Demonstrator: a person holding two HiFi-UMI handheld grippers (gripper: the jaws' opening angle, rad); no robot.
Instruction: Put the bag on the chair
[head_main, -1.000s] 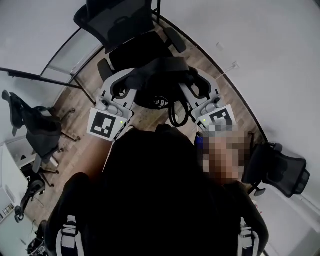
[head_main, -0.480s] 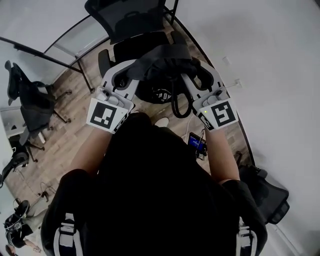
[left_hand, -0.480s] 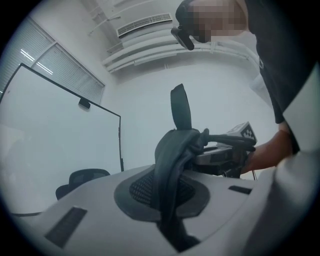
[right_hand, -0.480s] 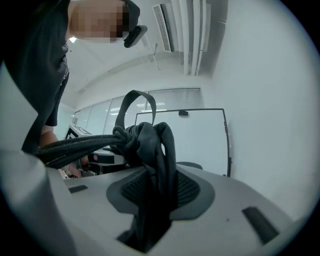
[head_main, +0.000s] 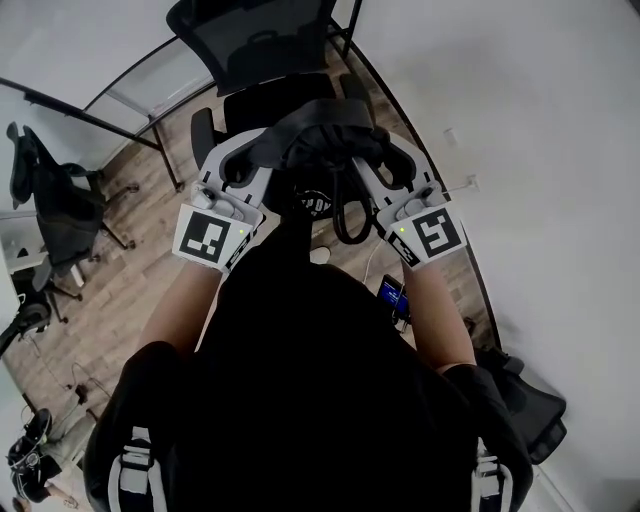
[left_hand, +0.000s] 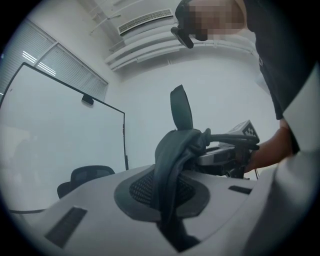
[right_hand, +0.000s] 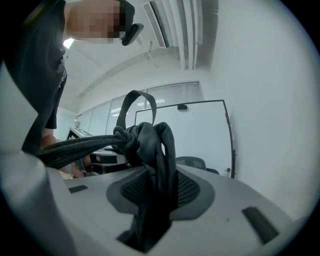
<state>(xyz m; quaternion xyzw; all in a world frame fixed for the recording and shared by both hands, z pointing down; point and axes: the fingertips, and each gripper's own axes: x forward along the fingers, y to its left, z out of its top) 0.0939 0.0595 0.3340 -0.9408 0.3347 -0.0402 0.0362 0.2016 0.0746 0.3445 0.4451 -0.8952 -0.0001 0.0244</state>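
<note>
The left gripper (left_hand: 168, 212) is clamped on a fold of the black bag (head_main: 322, 128), and the right gripper (right_hand: 150, 212) pinches another bunch of its fabric. The bag is strung between them, its straps (head_main: 348, 212) looping down, over the seat of the black office chair (head_main: 255, 45), in front of the mesh backrest; whether it touches the seat cannot be told
</note>
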